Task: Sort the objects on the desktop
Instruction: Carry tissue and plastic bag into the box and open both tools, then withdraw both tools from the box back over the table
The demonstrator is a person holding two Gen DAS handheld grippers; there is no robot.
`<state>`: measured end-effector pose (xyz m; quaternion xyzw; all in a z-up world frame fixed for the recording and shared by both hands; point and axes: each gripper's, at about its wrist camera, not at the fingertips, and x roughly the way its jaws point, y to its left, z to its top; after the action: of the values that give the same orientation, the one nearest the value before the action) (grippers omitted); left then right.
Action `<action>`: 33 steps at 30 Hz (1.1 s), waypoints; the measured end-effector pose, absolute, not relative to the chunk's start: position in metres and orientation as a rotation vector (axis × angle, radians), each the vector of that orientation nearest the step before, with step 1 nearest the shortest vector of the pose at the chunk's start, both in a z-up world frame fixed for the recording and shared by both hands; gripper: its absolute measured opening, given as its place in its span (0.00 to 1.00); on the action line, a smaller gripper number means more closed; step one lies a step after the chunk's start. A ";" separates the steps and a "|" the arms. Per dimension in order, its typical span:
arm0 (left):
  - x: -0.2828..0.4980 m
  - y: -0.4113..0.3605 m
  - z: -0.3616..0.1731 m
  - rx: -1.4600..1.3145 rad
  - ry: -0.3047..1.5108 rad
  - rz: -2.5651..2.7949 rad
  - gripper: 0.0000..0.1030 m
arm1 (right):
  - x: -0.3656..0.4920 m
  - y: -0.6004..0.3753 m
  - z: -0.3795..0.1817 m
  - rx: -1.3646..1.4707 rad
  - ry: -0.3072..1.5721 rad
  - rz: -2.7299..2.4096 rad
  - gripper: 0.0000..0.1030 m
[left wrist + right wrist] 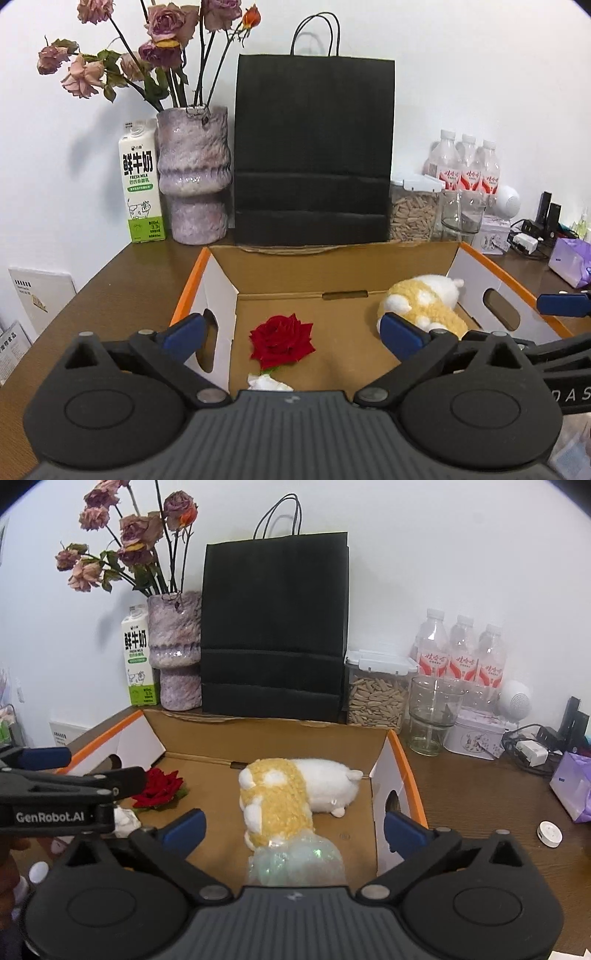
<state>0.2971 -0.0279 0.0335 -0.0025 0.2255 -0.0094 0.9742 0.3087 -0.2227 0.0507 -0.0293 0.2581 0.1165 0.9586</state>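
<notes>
Both the left gripper point(291, 334) and right gripper point(293, 829) are gaping, released, over the cardboard box point(332, 266); the rose point(281, 340) is lying centre-frame, the plush toy point(291, 794) possibly untouched.

1. Red rose point(281, 340) lies flat on the floor of the cardboard box point(295, 273), bloom facing up; it sits ahead of the left gripper point(293, 330), between its wide-apart fingers, untouched.
2. Yellow-and-white plush toy point(291, 794) lies on its side just ahead of the right gripper point(293, 829); a clear crinkly bag point(295, 864) touches its near end.
</notes>
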 end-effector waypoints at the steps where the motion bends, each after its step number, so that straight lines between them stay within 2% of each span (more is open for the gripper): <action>1: 0.296 -0.028 0.034 -0.010 0.447 -0.018 1.00 | 0.308 -0.223 0.052 -0.055 0.522 0.239 1.00; 33: 0.250 -0.029 0.080 0.015 0.307 0.015 1.00 | 0.266 -0.222 0.094 -0.057 0.405 0.231 1.00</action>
<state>0.2501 -0.0293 0.0804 0.0074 0.1527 0.0077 0.9882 0.2656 -0.2218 0.0944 -0.0282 0.2005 0.1147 0.9726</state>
